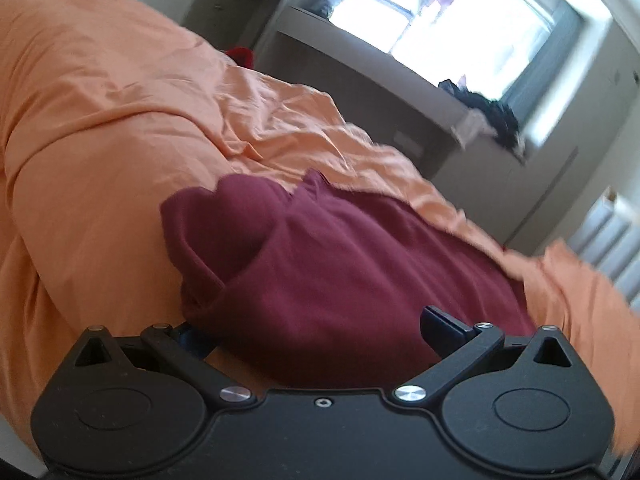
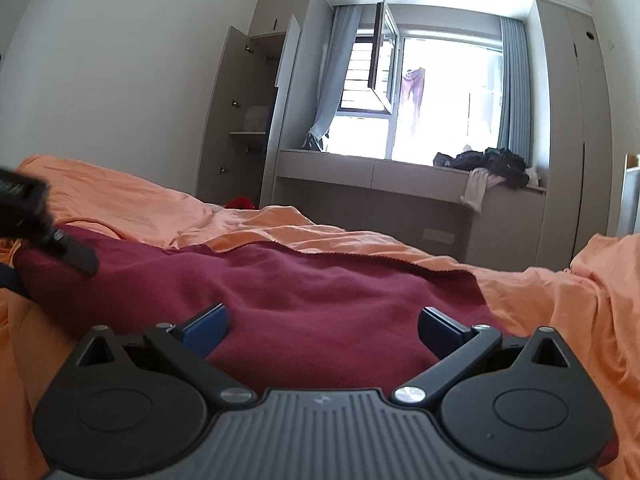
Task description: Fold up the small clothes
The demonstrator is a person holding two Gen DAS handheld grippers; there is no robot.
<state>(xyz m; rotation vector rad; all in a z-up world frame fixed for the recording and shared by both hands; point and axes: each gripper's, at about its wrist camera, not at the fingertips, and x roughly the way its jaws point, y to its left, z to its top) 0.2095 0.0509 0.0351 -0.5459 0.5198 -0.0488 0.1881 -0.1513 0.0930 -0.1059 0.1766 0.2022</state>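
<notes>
Orange duvet covers the bed, rumpled throughout. Maroon garment lies spread on it, centre of both views; in the left wrist view its left side is bunched into folds. Dark clothes pile sits on the window ledge, well apart from the bed. Right gripper: jaws wide apart, low over the garment's near edge, clamping nothing. Left gripper: jaws apart, garment between them; left finger mostly hidden by cloth, so contact can't be told.
</notes>
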